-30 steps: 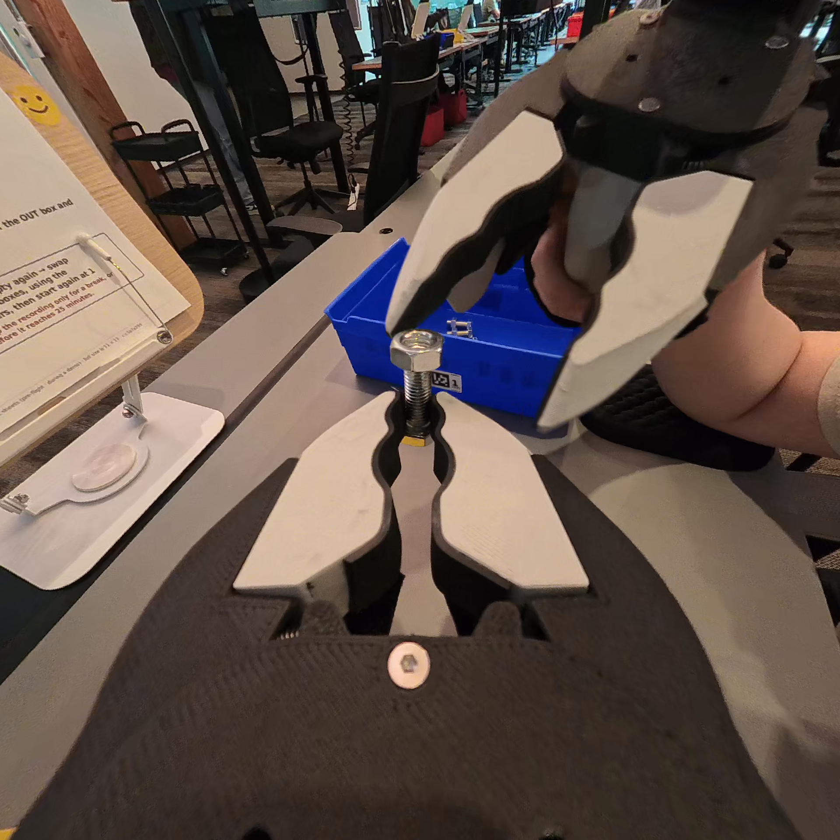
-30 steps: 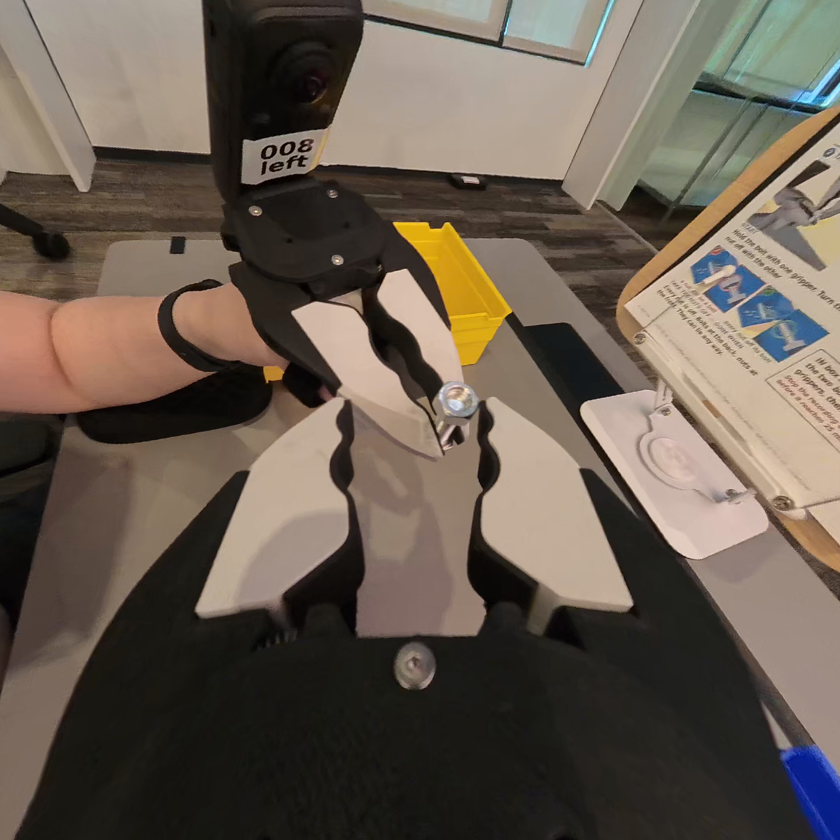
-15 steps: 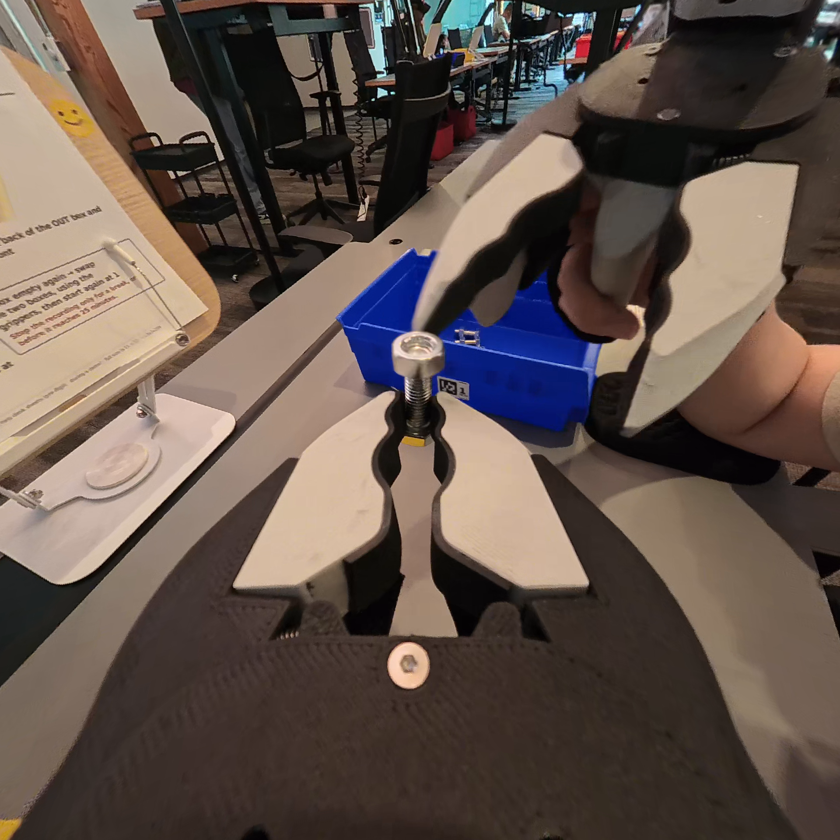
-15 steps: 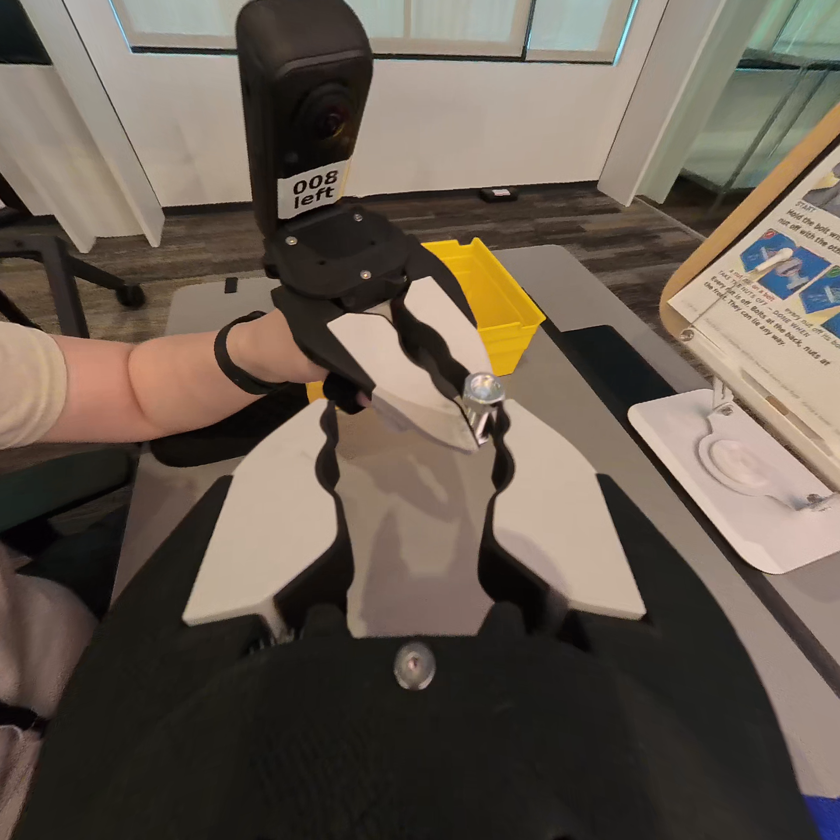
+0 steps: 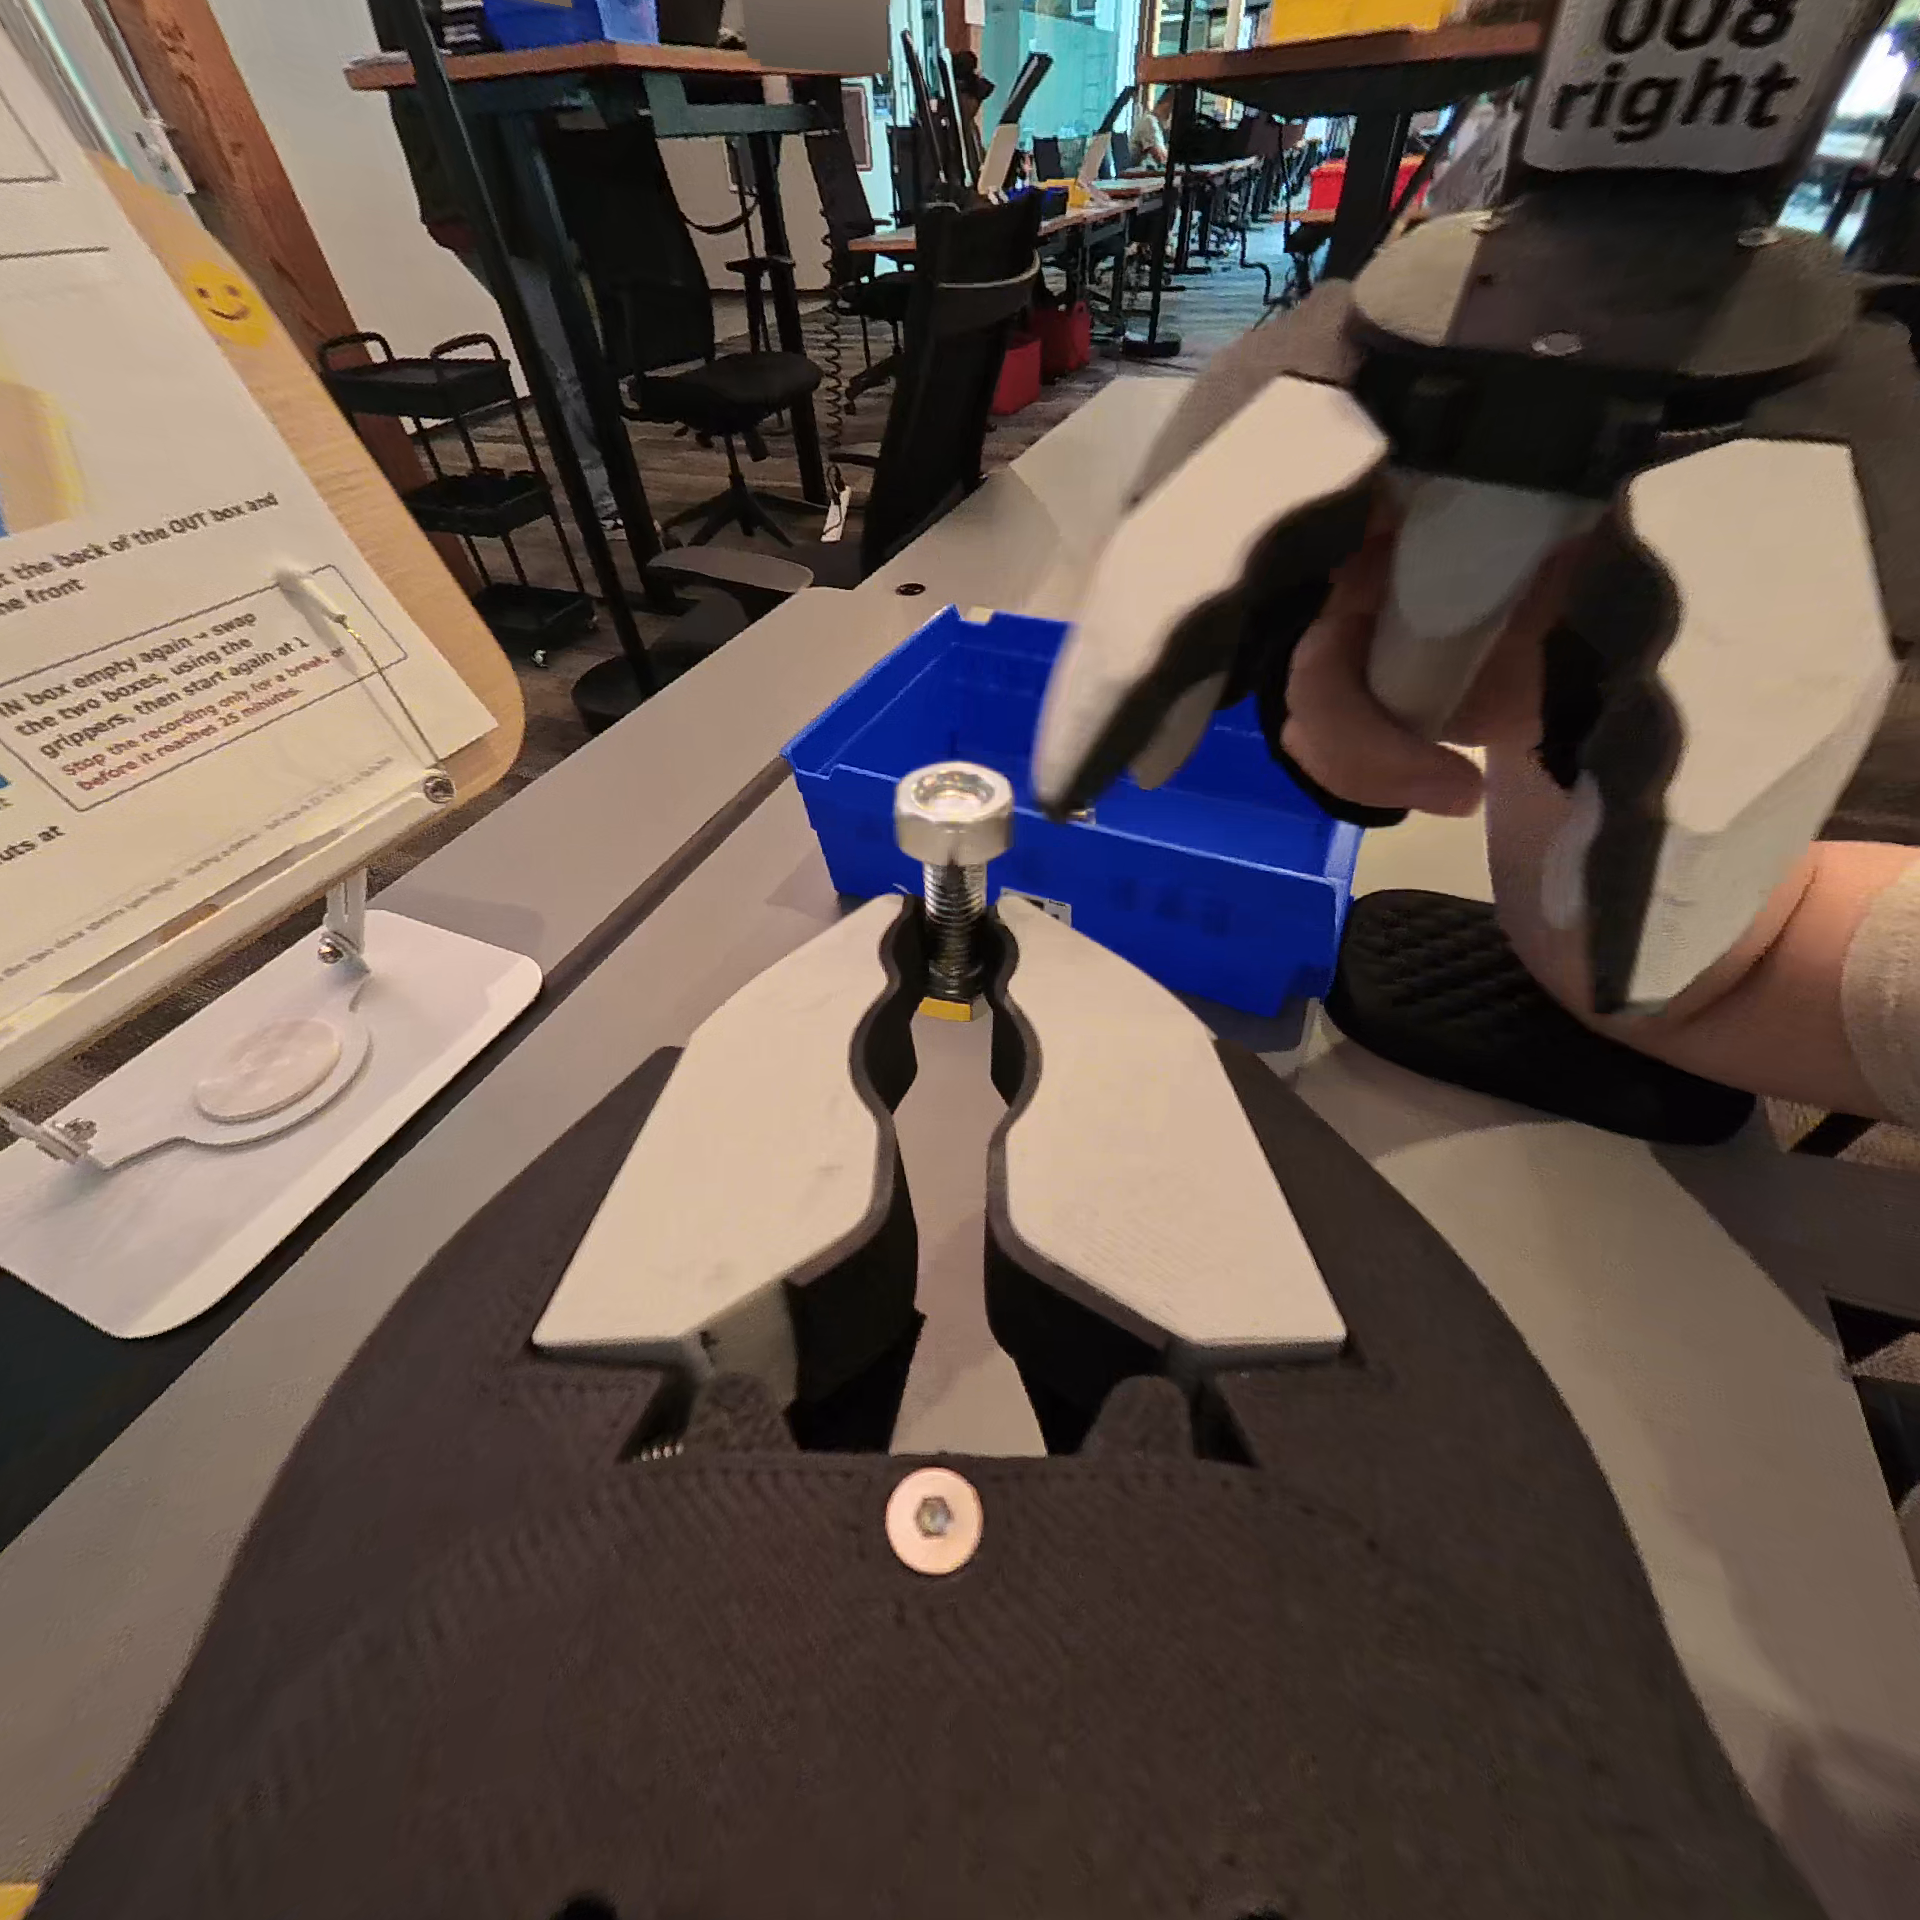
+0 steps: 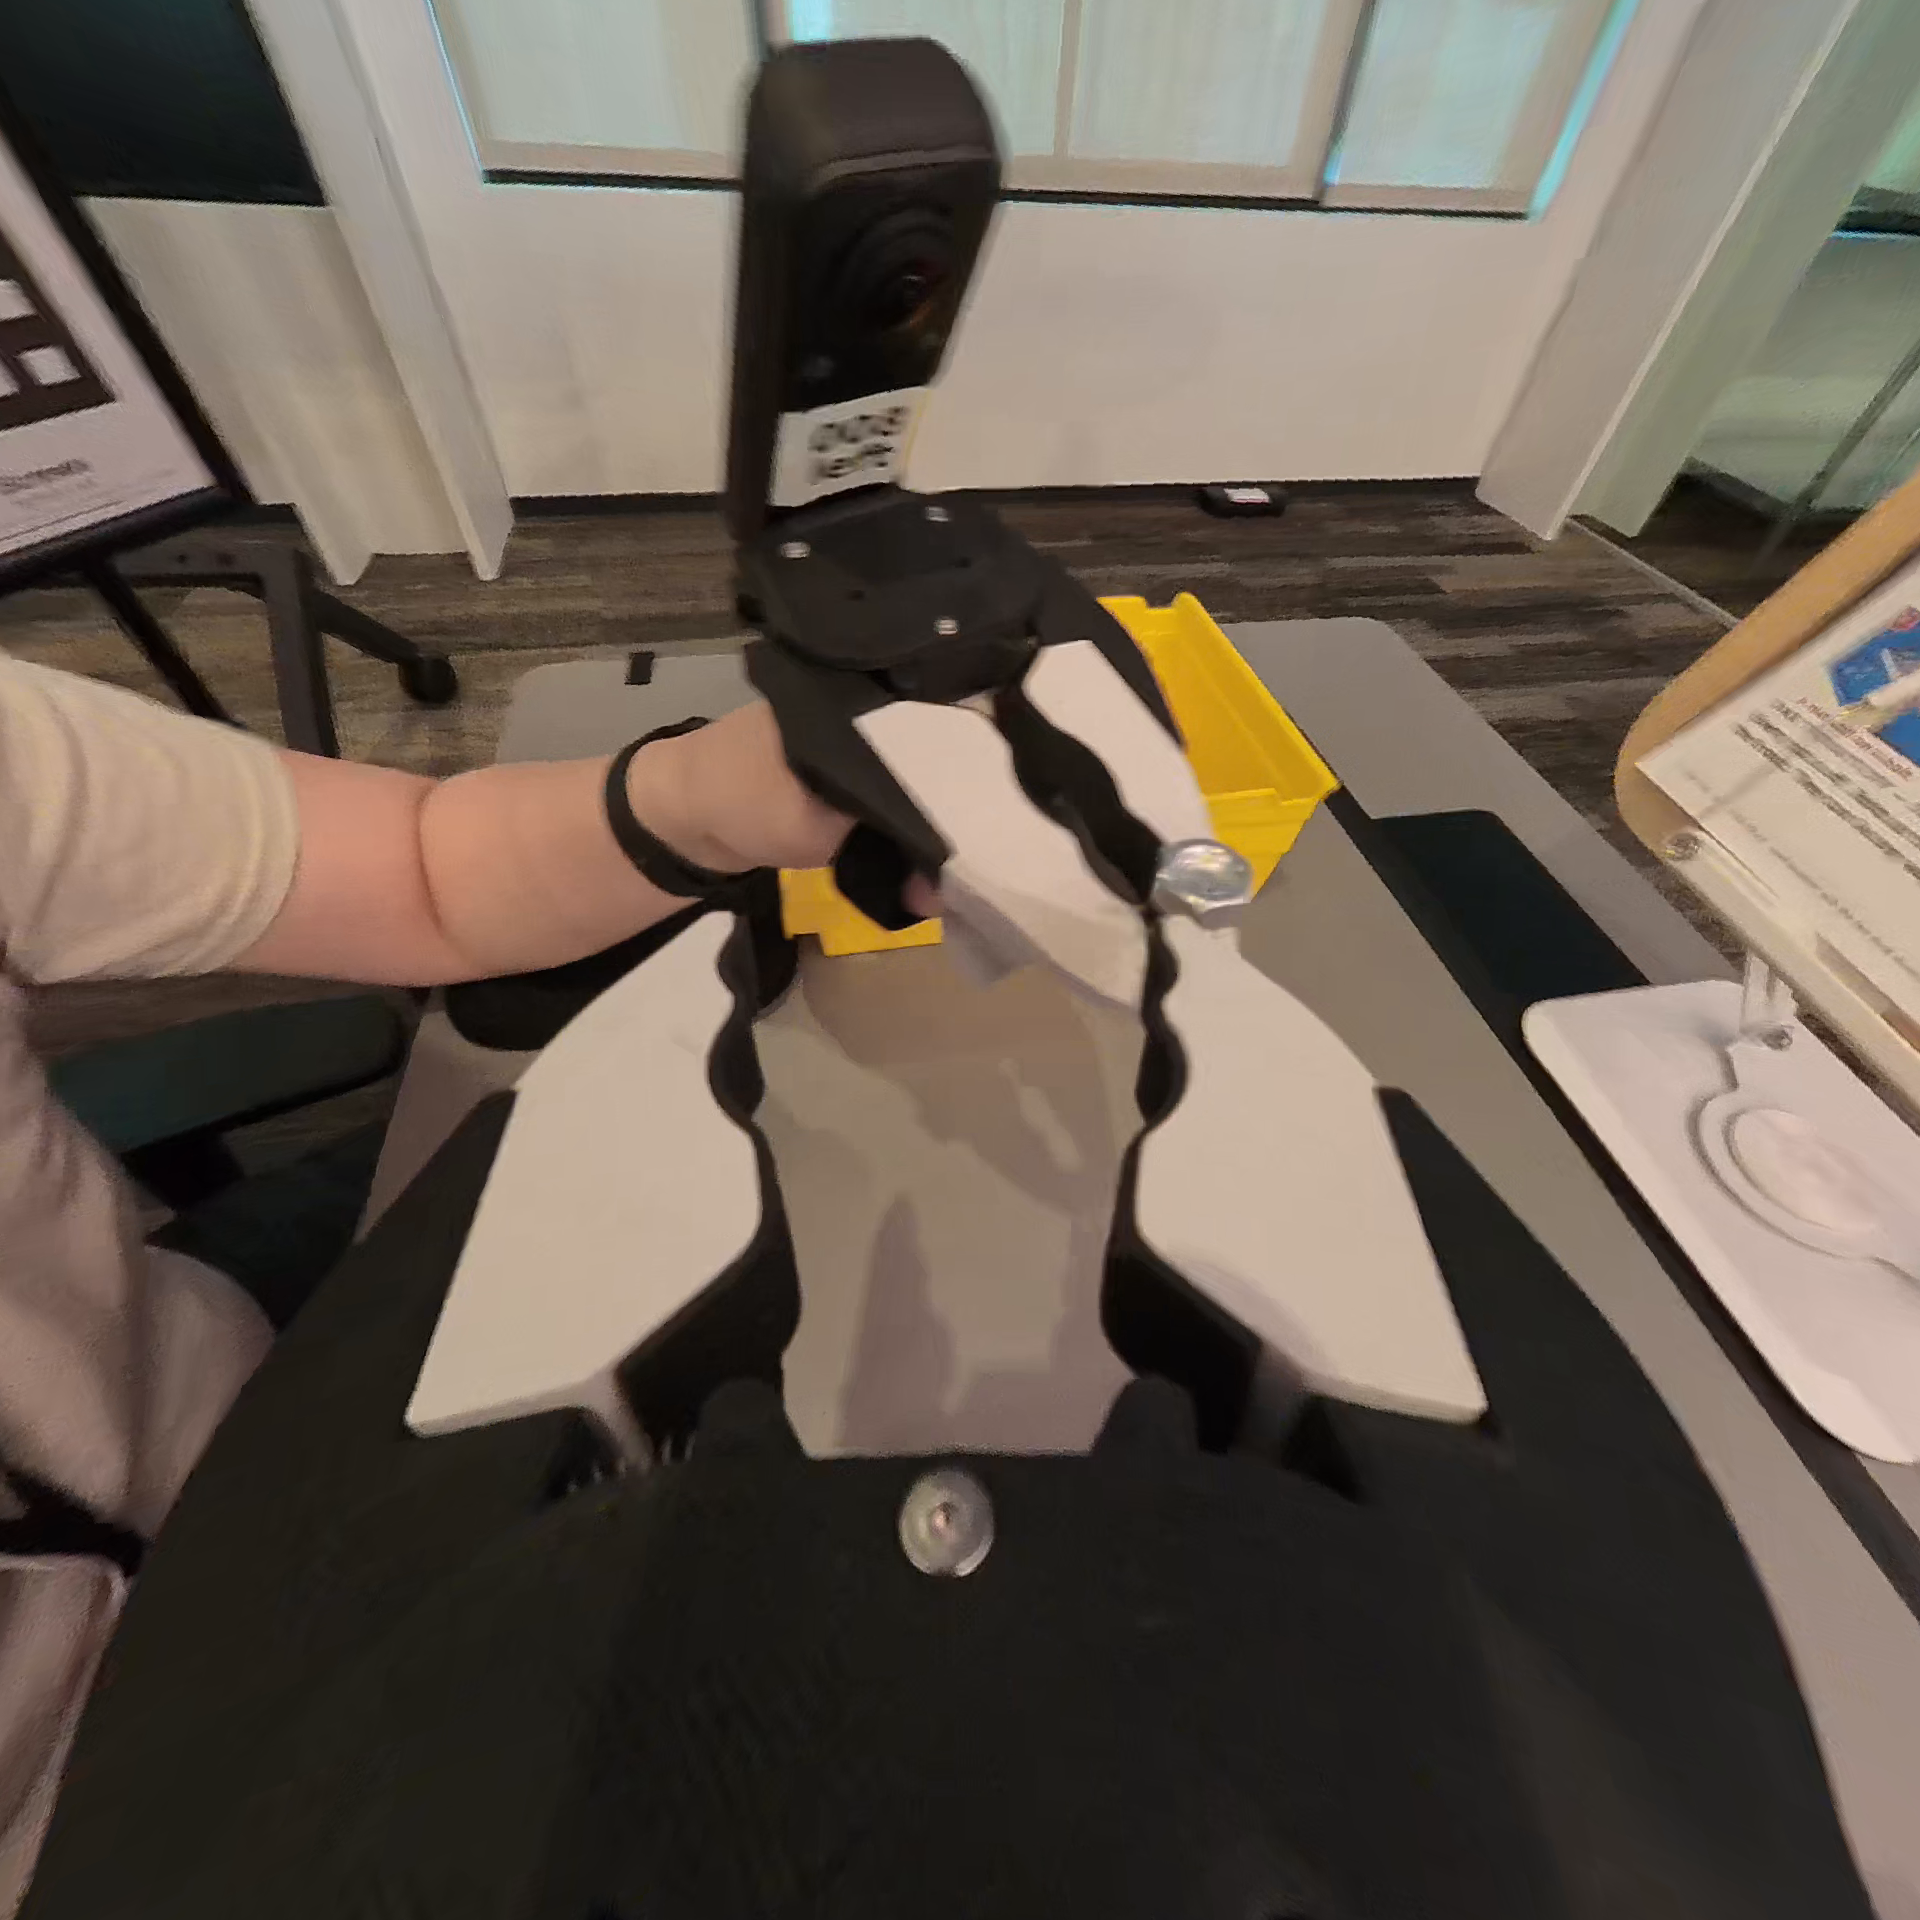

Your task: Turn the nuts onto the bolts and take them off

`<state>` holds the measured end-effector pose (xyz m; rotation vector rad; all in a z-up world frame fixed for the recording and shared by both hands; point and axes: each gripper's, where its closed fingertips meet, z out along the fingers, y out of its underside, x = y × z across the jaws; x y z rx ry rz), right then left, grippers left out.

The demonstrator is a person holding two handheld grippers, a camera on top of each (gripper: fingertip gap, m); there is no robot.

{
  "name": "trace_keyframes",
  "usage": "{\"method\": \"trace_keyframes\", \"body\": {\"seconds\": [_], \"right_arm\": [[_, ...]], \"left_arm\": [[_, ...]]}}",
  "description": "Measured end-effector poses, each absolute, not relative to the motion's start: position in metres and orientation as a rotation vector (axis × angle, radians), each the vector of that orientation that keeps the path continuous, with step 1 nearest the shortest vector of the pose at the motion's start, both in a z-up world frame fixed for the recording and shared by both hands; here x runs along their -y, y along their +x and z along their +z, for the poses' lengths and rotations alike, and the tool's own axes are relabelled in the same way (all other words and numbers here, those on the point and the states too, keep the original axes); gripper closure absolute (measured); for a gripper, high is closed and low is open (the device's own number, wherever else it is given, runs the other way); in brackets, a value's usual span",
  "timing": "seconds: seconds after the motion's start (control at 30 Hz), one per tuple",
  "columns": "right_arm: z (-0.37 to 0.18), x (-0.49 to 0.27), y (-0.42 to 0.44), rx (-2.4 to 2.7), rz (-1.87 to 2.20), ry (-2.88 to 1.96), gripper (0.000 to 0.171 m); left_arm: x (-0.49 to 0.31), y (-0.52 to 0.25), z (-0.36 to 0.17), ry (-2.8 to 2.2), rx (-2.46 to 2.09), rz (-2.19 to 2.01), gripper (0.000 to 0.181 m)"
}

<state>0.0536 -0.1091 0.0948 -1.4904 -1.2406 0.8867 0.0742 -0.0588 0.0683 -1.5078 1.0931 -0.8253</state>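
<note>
Bolt (image 5: 954, 883) shank (lower end) gripper-hidden

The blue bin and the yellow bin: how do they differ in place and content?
The blue bin stands beyond the right gripper; the yellow bin stands behind the left gripper. The blue bin shows a small metal part inside; the yellow bin's inside is mostly hidden. Both are open plastic bins on the grey table.

Wrist views face each other, close over table (image 5: 665, 831); share bolt (image 5: 954, 831).
</note>
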Motion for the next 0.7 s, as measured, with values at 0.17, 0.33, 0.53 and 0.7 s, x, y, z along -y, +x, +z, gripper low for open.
{"method": "trace_keyframes", "body": {"seconds": [0.17, 0.33, 0.53, 0.7], "right_arm": [[0.103, 0.090, 0.054, 1.161, 0.766, -1.383, 0.083], [0.104, 0.101, 0.035, 1.163, 0.915, -1.208, 0.072], [0.102, 0.106, 0.032, 1.181, 0.896, -1.237, 0.057], [0.116, 0.112, 0.041, 1.175, 0.883, -1.205, 0.066]], "left_arm": [[0.070, 0.081, 0.071, -1.469, -1.130, -0.887, 0.172], [0.087, 0.091, 0.077, -1.406, -1.163, -1.019, 0.172], [0.064, 0.074, 0.083, -1.445, -1.037, -0.924, 0.172], [0.048, 0.050, 0.097, -1.438, -0.932, -0.887, 0.172]]}}
